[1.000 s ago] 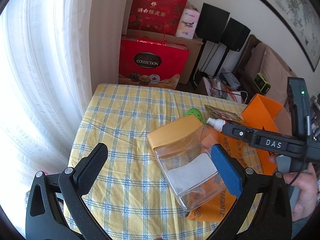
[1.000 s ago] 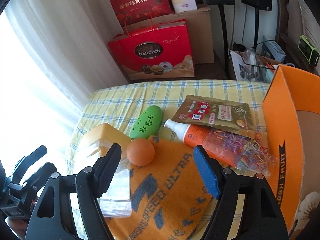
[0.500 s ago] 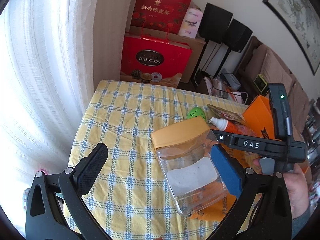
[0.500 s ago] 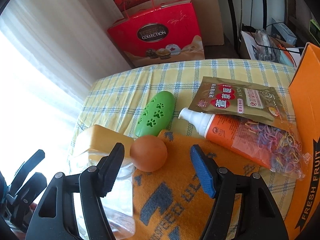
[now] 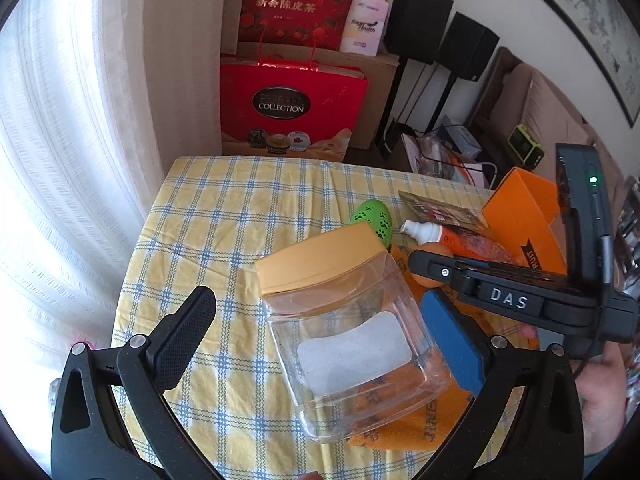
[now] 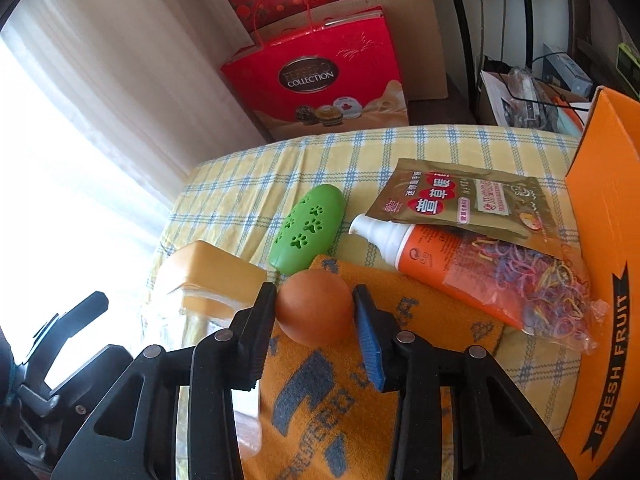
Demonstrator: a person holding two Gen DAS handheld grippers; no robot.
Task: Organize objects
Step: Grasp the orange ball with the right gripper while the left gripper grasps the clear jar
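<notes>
An orange ball (image 6: 314, 306) sits on an orange towel (image 6: 332, 392). My right gripper (image 6: 316, 310) is closed on the ball, a finger touching each side. A clear square jar with an orange lid (image 5: 340, 320) lies on the checked tablecloth (image 5: 224, 216); it also shows in the right wrist view (image 6: 208, 276). My left gripper (image 5: 320, 332) is open around the jar, its blue pad (image 5: 452, 344) close beside the jar. A green paw-print case (image 6: 306, 228), an orange tube (image 6: 432, 256), a brown packet (image 6: 464, 200) and a bag of rubber bands (image 6: 540, 288) lie nearby.
An orange "Fresh Fruit" cardboard box (image 6: 600, 280) stands at the table's right side. Red gift bags (image 5: 292, 108) and a cardboard box stand on the floor beyond the table. A white curtain (image 5: 60, 120) hangs at the left.
My right gripper moved forward and its fingers closed from wide open onto the orange ball. My left gripper stayed open by the jar.
</notes>
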